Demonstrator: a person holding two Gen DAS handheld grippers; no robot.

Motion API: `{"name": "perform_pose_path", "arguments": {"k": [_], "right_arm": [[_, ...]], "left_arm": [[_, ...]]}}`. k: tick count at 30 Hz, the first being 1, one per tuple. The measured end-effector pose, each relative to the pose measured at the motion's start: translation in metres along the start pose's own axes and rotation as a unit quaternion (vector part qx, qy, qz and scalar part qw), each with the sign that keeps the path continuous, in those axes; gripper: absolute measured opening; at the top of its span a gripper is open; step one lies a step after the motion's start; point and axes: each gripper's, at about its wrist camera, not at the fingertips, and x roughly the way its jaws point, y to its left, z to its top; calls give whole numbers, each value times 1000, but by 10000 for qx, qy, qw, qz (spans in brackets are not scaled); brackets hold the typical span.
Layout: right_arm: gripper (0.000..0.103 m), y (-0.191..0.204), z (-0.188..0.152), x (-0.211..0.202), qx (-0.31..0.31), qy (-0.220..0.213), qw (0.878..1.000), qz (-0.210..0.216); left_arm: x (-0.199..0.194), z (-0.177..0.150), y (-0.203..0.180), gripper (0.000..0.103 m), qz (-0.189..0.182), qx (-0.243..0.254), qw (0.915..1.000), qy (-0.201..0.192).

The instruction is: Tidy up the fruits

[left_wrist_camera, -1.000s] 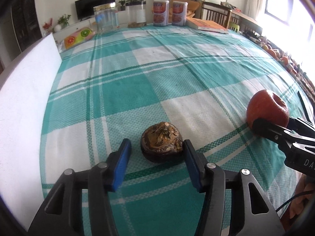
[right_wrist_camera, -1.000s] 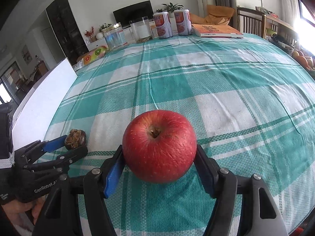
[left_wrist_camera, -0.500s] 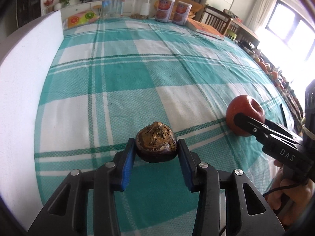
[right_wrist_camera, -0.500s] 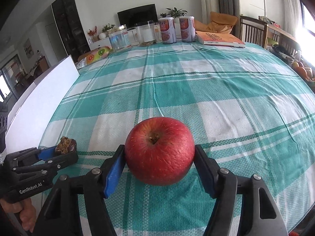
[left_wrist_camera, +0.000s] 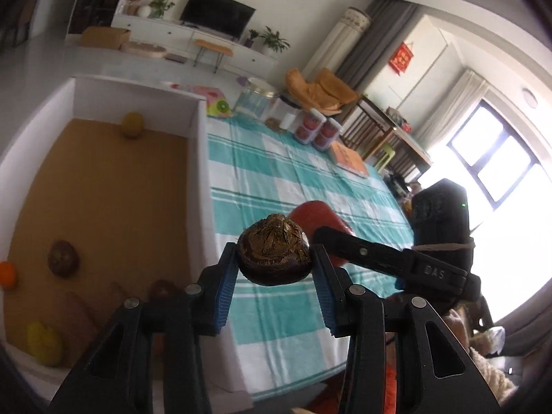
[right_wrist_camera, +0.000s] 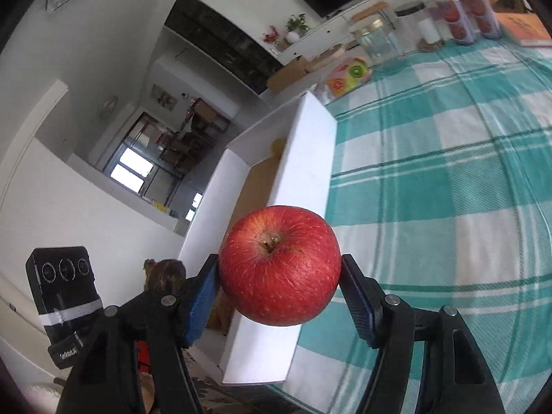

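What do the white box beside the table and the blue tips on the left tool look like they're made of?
The open white box with a brown floor looks like foam board or coated cardboard: thick, flat, matte walls; its floor resembles plain cardboard. The blue ribbed pads on the left tool seem rubbery, judging by their fine ridges, though hard plastic is possible.

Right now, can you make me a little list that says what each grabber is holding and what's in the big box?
left gripper: shut on the brown fruit, lifted off the table
right gripper: shut on the red apple, lifted too
box: white walls, brown floor, beside the checked tablecloth
fruit in box: a yellow-brown one at the far wall, a brown one, an orange one, a yellow one
far end of table: jars and a book
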Motion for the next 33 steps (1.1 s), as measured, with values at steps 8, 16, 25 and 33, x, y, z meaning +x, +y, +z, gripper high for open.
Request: {"name": "perform_pose_path", "arguments": {"k": [8, 16, 25, 33], "right_arm": [[67, 103, 10, 137, -2648, 1045, 9529, -1041], [68, 106, -5, 205, -3375, 1918, 9045, -1767], [94, 93, 31, 165, -2589, 1129, 9452, -1640], [102, 90, 43, 78, -1701, 88, 9773, -1256]], "left_arm": [[78, 35, 128, 44, 1832, -832, 9776, 619], [114, 29, 177, 51, 2016, -1498, 9584, 1357], [69, 37, 144, 82, 2524, -932, 9612, 609], [2, 14, 64, 90, 3203, 249, 9441, -740]]}}
